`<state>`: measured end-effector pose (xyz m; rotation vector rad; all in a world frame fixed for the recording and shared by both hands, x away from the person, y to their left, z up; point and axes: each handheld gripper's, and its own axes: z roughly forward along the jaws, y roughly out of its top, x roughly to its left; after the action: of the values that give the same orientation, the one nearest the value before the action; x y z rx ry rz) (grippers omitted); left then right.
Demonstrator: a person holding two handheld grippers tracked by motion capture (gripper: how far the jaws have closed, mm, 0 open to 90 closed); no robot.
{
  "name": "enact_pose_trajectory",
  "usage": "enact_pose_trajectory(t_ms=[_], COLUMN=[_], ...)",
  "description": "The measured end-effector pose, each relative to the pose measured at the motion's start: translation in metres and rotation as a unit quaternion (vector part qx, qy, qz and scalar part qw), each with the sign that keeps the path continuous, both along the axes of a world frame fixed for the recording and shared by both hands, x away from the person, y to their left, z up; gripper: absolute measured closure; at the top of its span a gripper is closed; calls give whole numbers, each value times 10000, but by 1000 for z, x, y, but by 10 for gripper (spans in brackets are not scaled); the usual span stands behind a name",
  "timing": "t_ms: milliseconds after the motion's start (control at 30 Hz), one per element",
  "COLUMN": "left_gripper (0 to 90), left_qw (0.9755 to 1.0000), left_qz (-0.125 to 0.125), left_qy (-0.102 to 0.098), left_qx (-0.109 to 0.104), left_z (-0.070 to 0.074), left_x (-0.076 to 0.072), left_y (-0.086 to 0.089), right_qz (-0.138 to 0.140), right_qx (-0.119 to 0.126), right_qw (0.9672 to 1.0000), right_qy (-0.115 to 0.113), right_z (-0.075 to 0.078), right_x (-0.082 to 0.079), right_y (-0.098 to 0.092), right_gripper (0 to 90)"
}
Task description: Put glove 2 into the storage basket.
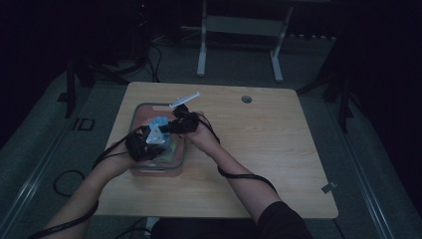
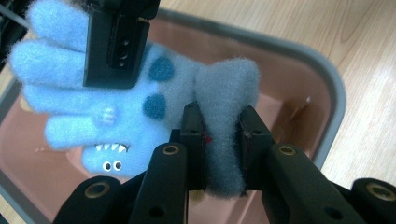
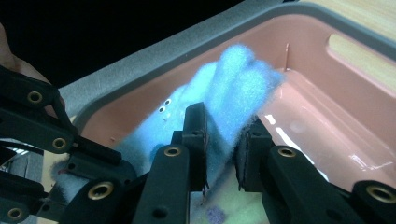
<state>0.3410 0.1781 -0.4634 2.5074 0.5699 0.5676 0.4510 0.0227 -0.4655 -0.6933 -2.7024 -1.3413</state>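
In the dim high view, the blue glove is mostly hidden behind both grippers over the bin, on the table's left.

In the left gripper view, the left gripper clamps its grey cuff; the fingers point left.

In the right gripper view, the right gripper pinches the fingers, which point up and to the right.

Fuzzy fleece glove, glossy plastic tub

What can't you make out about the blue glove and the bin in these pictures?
- High view: the blue fuzzy glove is dim and mostly covered by the left gripper and right gripper.
- Left gripper view: the glove's cuff end is hidden behind the jaws.
- Right gripper view: the pink bin floor near the jaws is blurred; its contents are unclear.
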Motion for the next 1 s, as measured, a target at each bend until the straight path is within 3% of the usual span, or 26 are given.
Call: enact_pose_trajectory(t_ms=[333,467,700,1000], left_gripper=[765,764,761,731], left_qw=[9997,9995,9990,9977], left_qz=[-12,-6,65,104], left_qy=[238,304,444,668], left_qx=[-11,-15,-64,-65], left_z=[-22,-27,-35,-37], left_x=[8,13,19,25], left_y=[-2,-3,-4,-6], right_qz=[-69,-108,-104,-124], right_qx=[-156,-279,-498,-515], right_qw=[9997,9995,9987,9984], right_qy=[172,63,86,216], right_z=[-24,-28,-32,-34], right_x=[4,6,10,14], right_y=[0,-1,1,2], right_gripper=[764,760,750,665])
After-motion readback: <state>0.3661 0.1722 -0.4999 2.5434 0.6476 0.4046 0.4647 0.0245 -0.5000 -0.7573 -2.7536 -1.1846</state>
